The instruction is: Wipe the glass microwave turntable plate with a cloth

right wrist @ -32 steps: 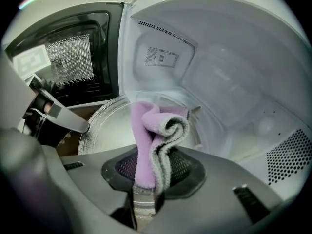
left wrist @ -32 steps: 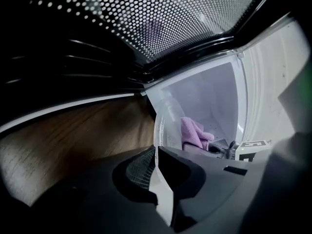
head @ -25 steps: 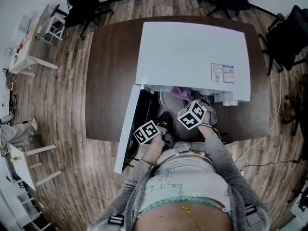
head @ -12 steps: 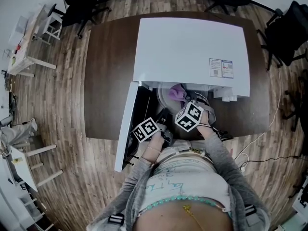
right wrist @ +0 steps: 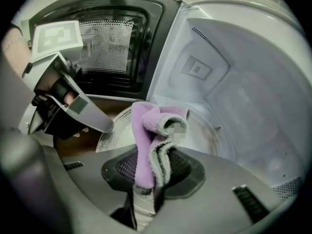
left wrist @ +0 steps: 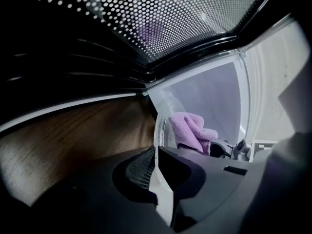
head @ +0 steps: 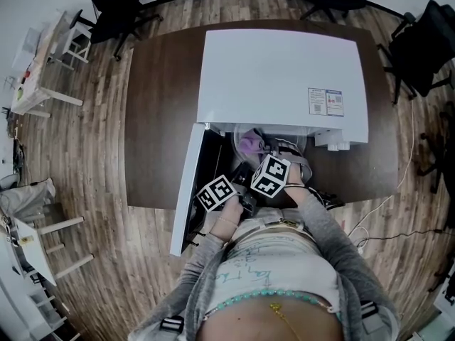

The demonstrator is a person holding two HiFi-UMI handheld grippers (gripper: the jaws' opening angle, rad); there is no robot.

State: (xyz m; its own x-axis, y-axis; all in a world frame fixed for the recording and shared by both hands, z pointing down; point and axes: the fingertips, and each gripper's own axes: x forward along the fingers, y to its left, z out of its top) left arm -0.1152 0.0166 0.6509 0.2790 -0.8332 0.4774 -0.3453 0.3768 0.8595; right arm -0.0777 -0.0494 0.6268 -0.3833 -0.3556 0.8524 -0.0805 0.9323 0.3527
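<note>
The glass turntable plate (right wrist: 214, 128) lies tilted in the mouth of the open white microwave (head: 284, 69). My left gripper (left wrist: 157, 152) is shut on the plate's near left rim (left wrist: 163, 130), which runs between its jaws; the right gripper view shows it (right wrist: 83, 113) at that rim. My right gripper (right wrist: 151, 179) is shut on a folded purple cloth (right wrist: 148, 135). The cloth bulges out past the jaws and rests over the plate's near half. In the head view the cloth (head: 249, 142) shows just under the microwave's front edge, above both marker cubes.
The microwave door (head: 186, 190) hangs open to the left, its perforated window (left wrist: 161, 18) close above my left gripper. The white cavity walls (right wrist: 243, 82) enclose the plate at the right and back. The brown table (head: 160, 119) carries the microwave; office chairs (head: 106, 6) stand beyond.
My right gripper has slid leftwards across the plate with the purple cloth and rolled a little. The left gripper has kept still on the rim.
</note>
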